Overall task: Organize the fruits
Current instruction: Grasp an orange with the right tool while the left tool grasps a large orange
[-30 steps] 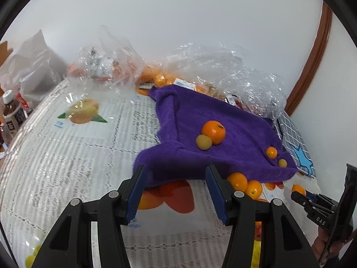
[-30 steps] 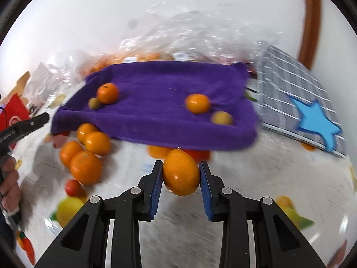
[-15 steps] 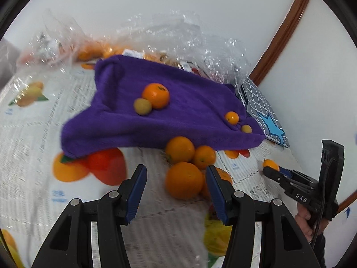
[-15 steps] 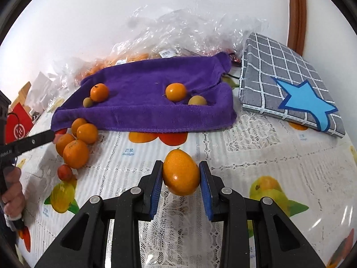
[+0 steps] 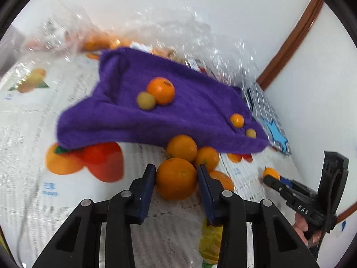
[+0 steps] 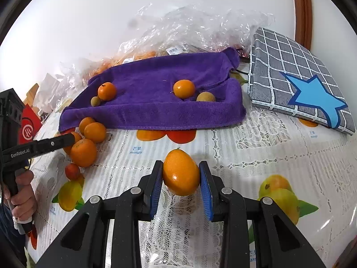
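A purple towel (image 5: 169, 116) (image 6: 160, 93) lies on the table with two oranges and two small yellow-green fruits on it. My left gripper (image 5: 176, 178) has its blue pads on either side of a large orange (image 5: 176, 177) in a loose pile of several oranges at the towel's front edge. My right gripper (image 6: 181, 178) is shut on an oval orange fruit (image 6: 181, 172), held just above the lace tablecloth (image 6: 256, 147). The left gripper also shows in the right wrist view (image 6: 67, 139), the right gripper in the left wrist view (image 5: 271, 179).
Crinkled clear plastic bags (image 6: 200, 26) with more oranges lie behind the towel by the wall. A grey checked cushion (image 6: 296, 80) with a blue star sits at the right. A small red fruit (image 6: 72, 170) lies by the pile. A red box (image 6: 30, 127) stands far left.
My left gripper has moved forward to the orange pile and its fingers have closed in around the large orange. My right gripper has stayed almost still with its fruit.
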`<state>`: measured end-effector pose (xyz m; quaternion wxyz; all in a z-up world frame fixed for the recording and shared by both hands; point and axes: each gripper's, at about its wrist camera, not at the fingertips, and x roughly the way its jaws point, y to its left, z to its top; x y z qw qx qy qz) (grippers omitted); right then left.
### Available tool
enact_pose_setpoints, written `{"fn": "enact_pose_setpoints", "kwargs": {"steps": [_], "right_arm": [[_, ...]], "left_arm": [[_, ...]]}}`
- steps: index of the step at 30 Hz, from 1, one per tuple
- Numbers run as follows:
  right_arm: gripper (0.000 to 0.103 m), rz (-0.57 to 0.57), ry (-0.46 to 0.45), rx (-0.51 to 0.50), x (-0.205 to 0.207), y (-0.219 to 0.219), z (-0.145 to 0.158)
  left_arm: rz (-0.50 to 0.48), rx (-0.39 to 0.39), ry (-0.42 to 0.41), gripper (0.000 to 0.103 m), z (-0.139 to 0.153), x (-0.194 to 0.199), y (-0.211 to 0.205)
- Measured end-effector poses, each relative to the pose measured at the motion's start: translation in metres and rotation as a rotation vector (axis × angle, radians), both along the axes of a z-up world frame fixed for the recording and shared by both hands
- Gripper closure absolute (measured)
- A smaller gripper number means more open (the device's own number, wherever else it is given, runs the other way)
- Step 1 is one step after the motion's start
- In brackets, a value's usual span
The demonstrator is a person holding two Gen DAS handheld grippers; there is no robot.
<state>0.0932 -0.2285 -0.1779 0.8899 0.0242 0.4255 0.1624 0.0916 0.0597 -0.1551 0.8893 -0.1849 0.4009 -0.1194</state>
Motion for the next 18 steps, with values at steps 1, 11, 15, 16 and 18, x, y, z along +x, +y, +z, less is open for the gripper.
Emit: {"fn": "enact_pose_setpoints", "kwargs": {"steps": [1,11,15,16,18], "right_arm": [[0.071,0.0,-0.002,-0.001,0.0,0.0,0.0],[0.071,-0.016,0.026,0.023,0.004,-0.005,-0.003],[0.071,-0.021,0.047,0.035,0.007,-0.006,-0.005],[0.071,-0.021,0.049,0.037,0.007,-0.006,-0.005],[0.071,-0.022,0.047,0.034,0.007,-0.006,-0.005]], "left_arm": [[0.022,0.002,-0.009,0.066,0.002,-0.002,0.004],[0.073,0.08,0.024,0.066,-0.001,0.0,0.009],[0.05,0.126,0.052,0.057,-0.006,0.001,0.0],[0.046,0.135,0.048,0.056,-0.005,0.0,-0.002],[0.044,0.148,0.047,0.055,-0.005,0.0,-0.003]]}}
